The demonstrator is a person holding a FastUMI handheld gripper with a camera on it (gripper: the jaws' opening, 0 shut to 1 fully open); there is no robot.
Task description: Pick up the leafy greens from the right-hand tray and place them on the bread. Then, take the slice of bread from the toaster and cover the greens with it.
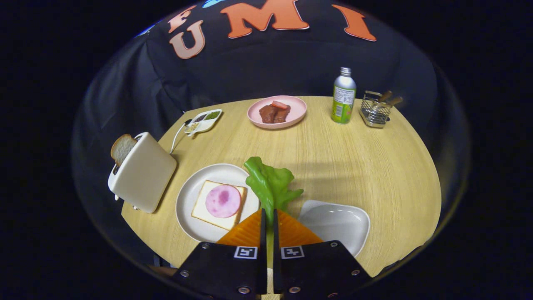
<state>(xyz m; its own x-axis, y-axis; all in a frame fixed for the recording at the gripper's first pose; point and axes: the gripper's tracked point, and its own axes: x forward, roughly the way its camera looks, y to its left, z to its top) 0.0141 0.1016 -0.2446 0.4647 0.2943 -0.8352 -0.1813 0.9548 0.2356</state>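
Surface: round light-wood table (pixel 358 166) in front of a black cloth wall.
Gripper: gripper (pixel 268 218) with orange fingers (pixel 245 231) clenched on the leafy greens (pixel 270 183); both fingers press the stem end, and the leaf stands up just ahead of them.
Markers: black-and-white square tags on the gripper body; no readable text.
Left plate: round white plate (pixel 189 200) holding a bread slice (pixel 208 210) topped with a pink ham round (pixel 223 201), just left of the greens.
Right-hand tray: white tray (pixel 337 221) just right of the fingers.
Toaster: white toaster (pixel 143 177) at the table's left edge, bread slice in toaster (pixel 122 148) protruding from the slot.
Far side: pink plate (pixel 295 109) with brown meat pieces (pixel 272 113); divided condiment dish (pixel 204 121); green-labelled bottle (pixel 344 96), print too small to read; wire basket (pixel 374 110) with wooden-handled utensils.
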